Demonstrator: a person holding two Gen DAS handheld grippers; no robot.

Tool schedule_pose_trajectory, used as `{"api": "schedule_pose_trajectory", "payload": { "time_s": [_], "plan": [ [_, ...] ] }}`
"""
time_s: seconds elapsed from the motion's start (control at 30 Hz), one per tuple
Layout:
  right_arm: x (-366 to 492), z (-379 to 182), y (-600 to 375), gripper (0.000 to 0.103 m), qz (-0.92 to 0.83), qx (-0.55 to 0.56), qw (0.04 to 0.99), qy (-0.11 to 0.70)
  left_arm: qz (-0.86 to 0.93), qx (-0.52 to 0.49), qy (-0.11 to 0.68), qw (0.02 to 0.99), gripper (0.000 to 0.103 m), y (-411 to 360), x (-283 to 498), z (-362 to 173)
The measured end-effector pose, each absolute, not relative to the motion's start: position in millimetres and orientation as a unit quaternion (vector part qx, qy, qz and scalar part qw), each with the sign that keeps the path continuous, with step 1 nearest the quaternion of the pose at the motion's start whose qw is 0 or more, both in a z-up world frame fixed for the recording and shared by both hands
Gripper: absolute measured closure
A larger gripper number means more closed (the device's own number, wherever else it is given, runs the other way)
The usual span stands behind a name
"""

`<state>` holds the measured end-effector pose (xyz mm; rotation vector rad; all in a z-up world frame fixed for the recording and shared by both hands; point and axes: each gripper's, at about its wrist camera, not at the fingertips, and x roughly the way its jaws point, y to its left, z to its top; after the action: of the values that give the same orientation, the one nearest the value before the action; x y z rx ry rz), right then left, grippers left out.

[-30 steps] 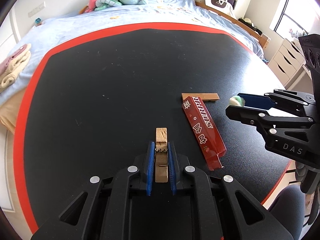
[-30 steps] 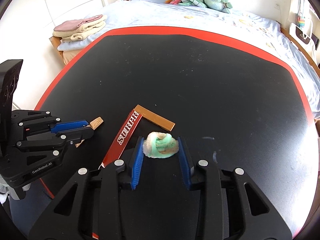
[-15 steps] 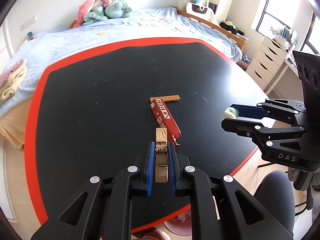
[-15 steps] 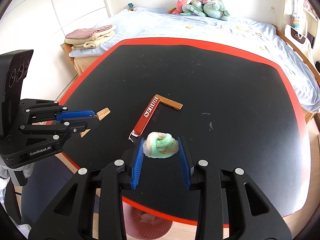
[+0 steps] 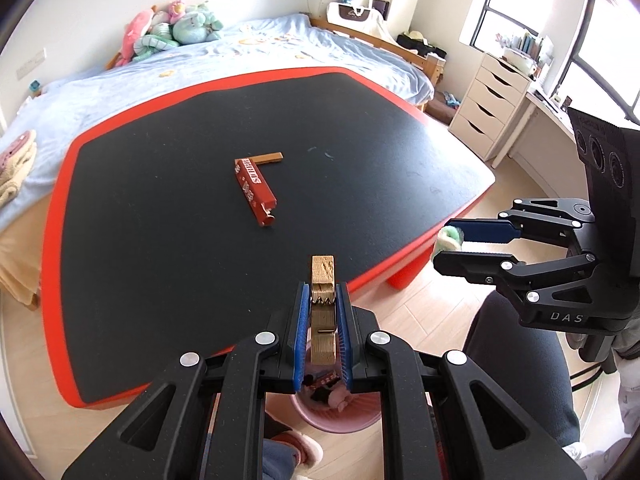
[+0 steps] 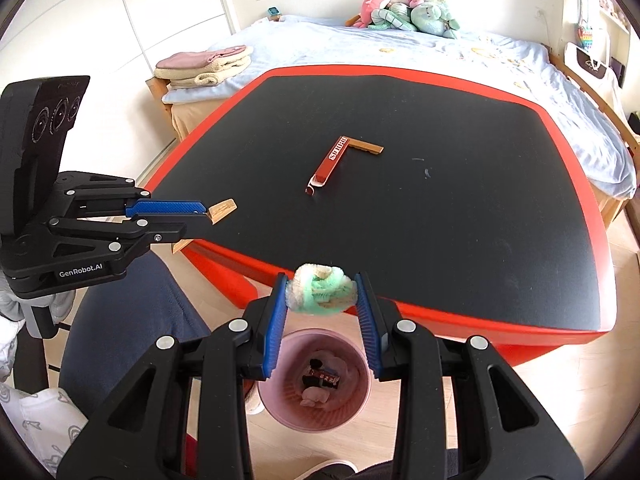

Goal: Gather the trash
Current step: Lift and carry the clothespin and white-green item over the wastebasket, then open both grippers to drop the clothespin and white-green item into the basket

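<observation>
My left gripper [image 5: 322, 292] is shut on a wooden clothespin [image 5: 322, 280], held above the table's near edge and the pink bin [image 5: 336, 408] below. In the right wrist view the same left gripper [image 6: 200, 216] shows at the left with the clothespin [image 6: 223, 210] sticking out. My right gripper [image 6: 322, 292] is shut on a crumpled green-and-white wad [image 6: 322, 294], hanging over the pink bin [image 6: 280, 396] on the floor. That right gripper [image 5: 444, 244] appears at the right of the left wrist view. A red wrapper [image 5: 255, 191] and a brown stick [image 5: 269, 157] lie on the table.
The black table [image 6: 440, 240] has a red rim, with a bed [image 6: 360, 48] behind it. The bin holds some trash. A dark chair seat [image 6: 120, 320] stands at the left, a white drawer unit [image 5: 492, 108] at the right. A slippered foot [image 5: 296, 450] is near the bin.
Both grippers have drawn back from the table middle and risen, carrying the clothespin and the wad past the near edge; the pink bin has come into view below them.
</observation>
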<state>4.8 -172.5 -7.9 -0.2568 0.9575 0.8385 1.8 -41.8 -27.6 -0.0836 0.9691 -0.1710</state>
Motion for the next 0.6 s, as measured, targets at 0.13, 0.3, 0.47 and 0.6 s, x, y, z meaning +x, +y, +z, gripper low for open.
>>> {"api": "schedule_pose_trajectory", "payload": {
  "time_s": [0.13,0.3,0.47,0.6],
  "plan": [
    [-14,-13,-183,0.069,0.395,-0.116,0.791,0.453,-0.094,-0.037,0.473,0.875,0.09,-52,-11,-33],
    [-32,-22,-192,0.069,0.396,-0.12,0.782,0.466,-0.108,-0.038,0.487,0.866,0.09,-63,-27,-46],
    [-40,-32,-194,0.069,0.399,-0.117,0.774,0.477,-0.12,-0.041,0.5,0.856,0.09,-70,-34,-57],
    [-40,-35,-194,0.069,0.401,-0.115,0.772,0.481,-0.127,-0.04,0.505,0.853,0.09,-74,-38,-60]
  ]
}}
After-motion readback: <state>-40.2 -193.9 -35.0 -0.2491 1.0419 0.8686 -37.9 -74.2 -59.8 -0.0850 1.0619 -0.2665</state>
